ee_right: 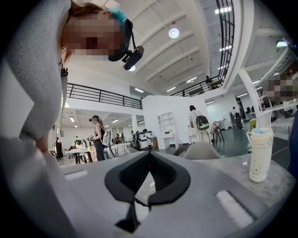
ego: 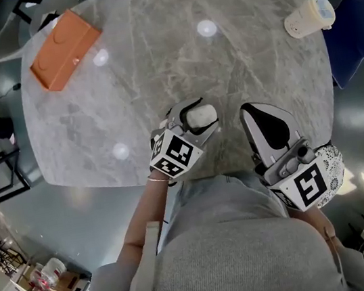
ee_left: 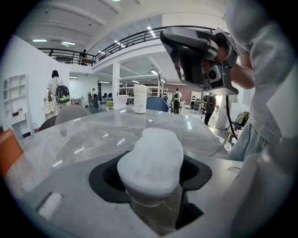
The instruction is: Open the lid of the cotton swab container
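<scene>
The cotton swab container (ego: 200,116) is a small clear tub with a white lid (ee_left: 152,160), standing at the near edge of the grey marble table (ego: 175,60). My left gripper (ego: 193,119) is shut on it, with the black pads (ee_left: 103,179) on either side of the tub under the lid. The lid sits closed on top. To its right my right gripper (ego: 254,115) hangs over the table's edge, shut, with nothing between its pads (ee_right: 160,174). It also shows raised at the upper right of the left gripper view, right gripper (ee_left: 200,56).
An orange box (ego: 64,49) lies at the table's far left corner. A pale cup with a lid and straw (ego: 309,15) (ee_right: 260,160) stands at the far right. A blue chair (ego: 356,31) and a grey chair (ego: 7,39) flank the table. People walk in the hall behind.
</scene>
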`<state>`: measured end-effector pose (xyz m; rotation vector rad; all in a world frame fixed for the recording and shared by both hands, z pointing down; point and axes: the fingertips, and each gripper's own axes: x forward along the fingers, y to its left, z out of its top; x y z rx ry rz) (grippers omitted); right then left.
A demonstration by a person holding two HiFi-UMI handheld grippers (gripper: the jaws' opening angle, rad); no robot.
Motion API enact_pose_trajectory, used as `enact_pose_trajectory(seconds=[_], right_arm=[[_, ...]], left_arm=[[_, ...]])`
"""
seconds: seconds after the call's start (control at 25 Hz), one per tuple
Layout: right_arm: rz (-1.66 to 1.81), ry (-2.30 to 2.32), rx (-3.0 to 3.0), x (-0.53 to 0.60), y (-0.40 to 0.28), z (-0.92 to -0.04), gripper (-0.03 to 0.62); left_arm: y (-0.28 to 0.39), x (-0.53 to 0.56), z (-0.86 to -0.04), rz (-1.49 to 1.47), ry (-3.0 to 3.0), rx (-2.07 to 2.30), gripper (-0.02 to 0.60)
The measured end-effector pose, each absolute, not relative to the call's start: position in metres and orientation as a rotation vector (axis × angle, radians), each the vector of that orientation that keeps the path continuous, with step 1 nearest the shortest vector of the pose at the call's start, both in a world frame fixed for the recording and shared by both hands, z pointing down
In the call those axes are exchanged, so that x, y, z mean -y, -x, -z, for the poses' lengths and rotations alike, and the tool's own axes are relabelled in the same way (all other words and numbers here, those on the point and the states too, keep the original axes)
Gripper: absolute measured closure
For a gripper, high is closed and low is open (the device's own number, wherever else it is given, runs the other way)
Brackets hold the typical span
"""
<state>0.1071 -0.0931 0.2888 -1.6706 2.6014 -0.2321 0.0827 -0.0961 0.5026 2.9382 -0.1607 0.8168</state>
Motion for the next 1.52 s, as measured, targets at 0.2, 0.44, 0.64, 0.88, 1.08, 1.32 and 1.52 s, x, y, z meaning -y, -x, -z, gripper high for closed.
enact_pose_trajectory(seconds=[0.2,0.44,0.64,0.88,1.08,1.32,1.52], right_arm=[[0.239,1.684,-2.589,0.092,-0.108,-0.288,0.594],[0.239,1.699,-2.585,0.091,-0.109,-0.286,0.594],[0.237,1.708,-2.579,0.092,-0.108,-0.287,0.594],[0.230,1.697,-2.580,0.093,-0.103,-0.283,0.594],[0.228,1.685,-2.585,0.093,-0.101,-0.279,0.594],[0.217,1.686,-2.588,0.091,-0.101,-0.275,0.594],[0.181,1.681,-2.571,0.093,-0.101,-0.266,0.594]], left_arm=[[-0.086,0.096,-0.502,-0.787,-2.935,0.155,0.304],[-0.089,0.096,-0.503,-0.753,-2.936,0.145,0.304],[-0.088,0.097,-0.503,-0.744,-2.957,0.144,0.318],[-0.088,0.096,-0.504,-0.748,-2.999,0.167,0.330],[-0.089,0.095,-0.503,-0.749,-3.011,0.173,0.337],[-0.088,0.094,-0.503,-0.752,-3.016,0.165,0.342],[-0.085,0.095,-0.499,-0.754,-3.002,0.164,0.344]])
